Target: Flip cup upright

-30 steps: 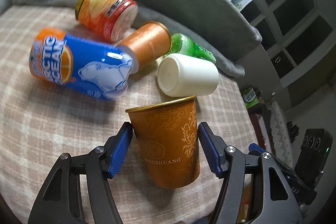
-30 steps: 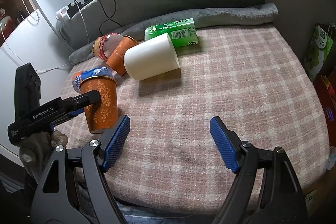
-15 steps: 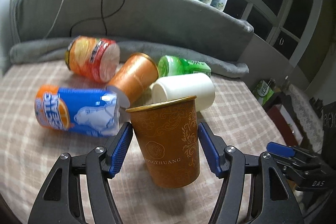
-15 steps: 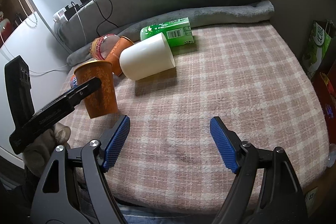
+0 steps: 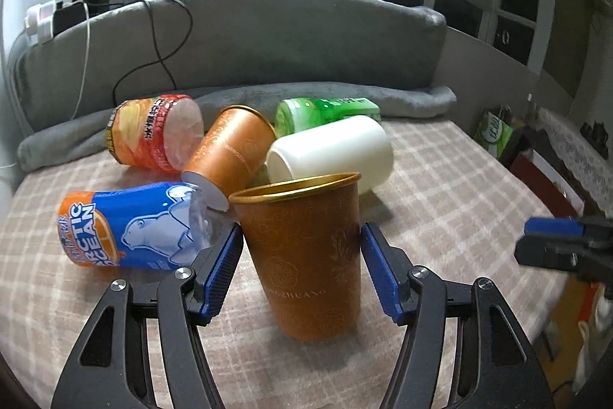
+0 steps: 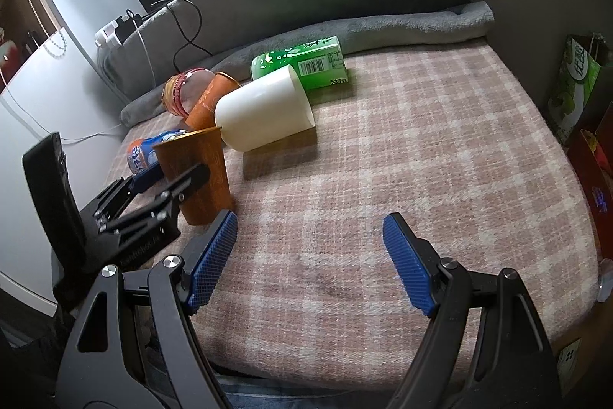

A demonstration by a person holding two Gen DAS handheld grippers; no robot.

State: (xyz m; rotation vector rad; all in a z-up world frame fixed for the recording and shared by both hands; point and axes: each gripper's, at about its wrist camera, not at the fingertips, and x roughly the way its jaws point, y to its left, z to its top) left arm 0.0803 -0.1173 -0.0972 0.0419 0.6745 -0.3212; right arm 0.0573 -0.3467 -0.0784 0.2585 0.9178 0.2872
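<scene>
Orange paper cup [image 5: 306, 255] stands mouth-up on the plaid blanket [image 6: 421, 148], bracketed by my left gripper [image 5: 302, 269], whose blue pads sit just beside its walls with slim gaps showing, so I judge the grip let go and the flip nearly done. Next I must back straight out without tipping it. Only the right view shows the cup's base planted, beyond my right gripper [image 6: 312, 261], wide apart and holding nothing.

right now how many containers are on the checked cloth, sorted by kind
orange paper cups: 2, one upright between the left gripper fingers, one lying down
white cup: 1, lying down
drink cans: 2, blue and red-orange, both lying down
green carton: 1
total: 6
</scene>
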